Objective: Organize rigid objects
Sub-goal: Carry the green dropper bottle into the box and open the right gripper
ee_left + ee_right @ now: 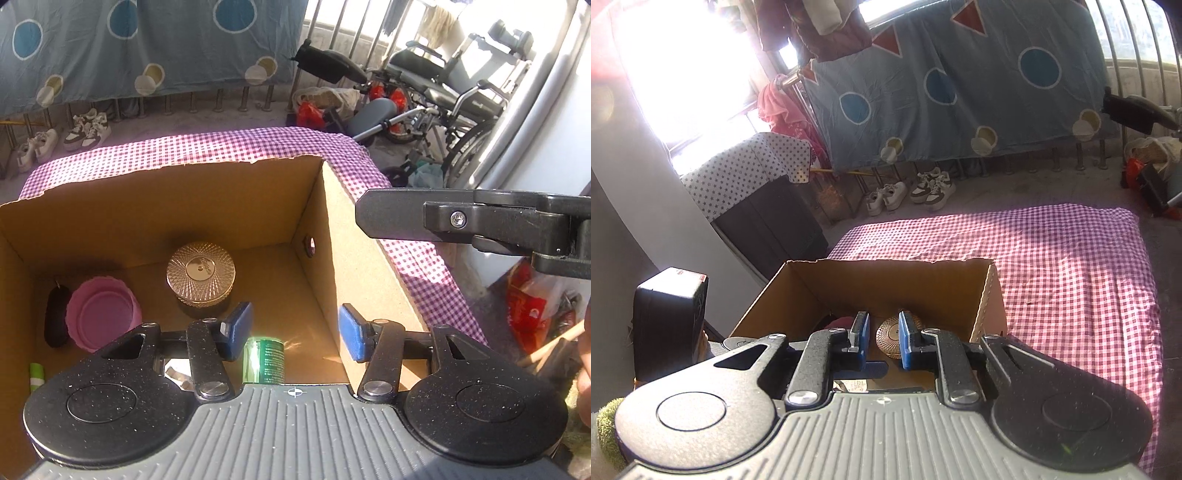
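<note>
In the left wrist view the left tool [295,330] hangs over the open cardboard box [221,184], which fills the centre and left of the frame and rests on a purple checked cloth [413,254]. Its blue pads [241,325] stand apart with nothing pressed between them. Below the gap, at the lower centre of the frame, a green can [264,360] lies on the box floor, partly hidden by the tool's body. Further back on the box floor, left of centre, sits a round gold ribbed jar [201,275]. To its left is a pink round container [105,319], open side up, and just beside that, at the left, a dark oblong thing [57,317] that I cannot identify. A small green and white item [37,374] shows at the lower left, near the box wall.

The right tool [476,225] reaches in from the right edge of this frame, above the box's right wall.

In the right wrist view the right tool [882,339] points at the same box [886,273] from outside its near wall; the pads [905,339] stand close together with a narrow gap and nothing is held. The gold jar [891,334] shows through that gap, inside the box. The checked cloth [1071,280] spreads to the right of the box
</note>
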Demonstrator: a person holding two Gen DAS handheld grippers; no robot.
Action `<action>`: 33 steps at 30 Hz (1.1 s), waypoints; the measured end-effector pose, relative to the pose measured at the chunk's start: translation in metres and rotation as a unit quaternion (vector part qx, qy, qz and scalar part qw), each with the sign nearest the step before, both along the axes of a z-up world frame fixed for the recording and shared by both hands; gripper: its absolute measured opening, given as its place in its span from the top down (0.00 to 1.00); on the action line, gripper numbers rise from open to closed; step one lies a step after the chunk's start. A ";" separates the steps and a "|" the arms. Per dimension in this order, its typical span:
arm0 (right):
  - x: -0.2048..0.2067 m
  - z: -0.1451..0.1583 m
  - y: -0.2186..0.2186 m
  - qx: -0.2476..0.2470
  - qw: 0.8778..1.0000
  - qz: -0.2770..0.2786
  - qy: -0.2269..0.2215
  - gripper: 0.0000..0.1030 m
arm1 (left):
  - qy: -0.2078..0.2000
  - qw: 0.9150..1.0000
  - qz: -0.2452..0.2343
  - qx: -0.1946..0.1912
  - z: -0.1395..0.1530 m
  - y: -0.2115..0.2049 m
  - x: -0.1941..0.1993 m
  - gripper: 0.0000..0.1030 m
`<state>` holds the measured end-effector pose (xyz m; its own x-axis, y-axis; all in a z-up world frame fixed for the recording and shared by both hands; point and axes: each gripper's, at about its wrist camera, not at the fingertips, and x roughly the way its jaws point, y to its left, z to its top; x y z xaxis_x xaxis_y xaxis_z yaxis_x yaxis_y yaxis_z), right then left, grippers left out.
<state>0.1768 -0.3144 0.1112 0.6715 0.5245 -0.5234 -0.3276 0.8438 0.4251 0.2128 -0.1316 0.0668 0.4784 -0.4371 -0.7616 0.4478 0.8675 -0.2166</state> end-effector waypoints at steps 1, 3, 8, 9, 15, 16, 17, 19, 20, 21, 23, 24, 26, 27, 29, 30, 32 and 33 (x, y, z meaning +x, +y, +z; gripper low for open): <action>-0.005 0.005 0.000 0.000 1.000 0.002 -0.002 0.81 | -0.009 1.000 0.002 -0.007 0.006 0.006 -0.007 0.41; -0.016 0.015 0.004 -0.006 1.000 0.009 -0.007 0.81 | -0.025 1.000 0.006 -0.018 0.016 0.018 -0.020 0.33; -0.029 0.024 0.021 -0.023 0.999 0.027 0.009 0.80 | -0.070 0.997 0.022 -0.035 0.038 0.052 -0.056 0.23; -0.029 0.023 0.025 -0.024 0.999 0.031 0.018 0.80 | -0.079 0.996 0.024 -0.037 0.040 0.058 -0.063 0.19; -0.014 0.008 0.064 -0.059 0.990 0.065 0.108 0.80 | -0.115 0.992 0.037 -0.042 0.046 0.103 -0.105 0.09; -0.009 0.002 0.074 -0.067 0.987 0.070 0.131 0.80 | -0.119 0.991 0.041 -0.042 0.046 0.111 -0.109 0.06; -0.003 -0.003 0.080 -0.074 0.983 0.073 0.149 0.80 | -0.123 0.990 0.045 -0.044 0.047 0.122 -0.113 0.05; 0.010 -0.014 0.094 -0.094 0.975 0.075 0.188 0.80 | -0.133 0.988 0.059 -0.049 0.049 0.139 -0.119 0.04; 0.017 -0.020 0.101 -0.106 0.970 0.074 0.205 0.79 | -0.136 0.987 0.066 -0.053 0.050 0.146 -0.121 0.03; 0.023 -0.026 0.106 -0.115 0.966 0.073 0.220 0.78 | -0.138 0.986 0.072 -0.056 0.049 0.151 -0.122 0.03; 0.036 -0.043 0.117 -0.131 0.953 0.070 0.264 0.70 | -0.141 0.984 0.086 -0.063 0.049 0.164 -0.123 0.03; 0.042 -0.051 0.121 -0.140 0.947 0.067 0.282 0.69 | -0.143 0.984 0.092 -0.063 0.048 0.169 -0.123 0.03; 0.050 -0.066 0.124 -0.161 0.937 0.059 0.306 0.68 | -0.146 0.982 0.101 -0.068 0.044 0.181 -0.125 0.03; 0.054 -0.073 0.125 -0.166 0.932 0.056 0.319 0.68 | -0.147 0.981 0.104 -0.069 0.043 0.184 -0.125 0.03; 0.061 -0.086 0.127 -0.169 0.923 0.050 0.342 0.68 | -0.148 0.980 0.109 -0.072 0.039 0.191 -0.123 0.03; 0.063 -0.092 0.128 -0.169 0.919 0.047 0.353 0.68 | -0.148 0.980 0.111 -0.074 0.038 0.192 -0.122 0.03; 0.068 -0.101 0.129 -0.167 0.912 0.044 0.373 0.68 | -0.146 0.979 0.115 -0.078 0.035 0.198 -0.119 0.02; 0.070 -0.106 0.130 -0.169 0.908 0.042 0.380 0.68 | -0.145 0.979 0.117 -0.080 0.035 0.198 -0.116 0.03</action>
<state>0.2471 -0.1840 0.0050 0.0128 0.2800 -0.9599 -0.1172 0.9538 0.2767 0.0964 0.0667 0.1015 0.7659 -0.3919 -0.5098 0.3036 0.9193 -0.2505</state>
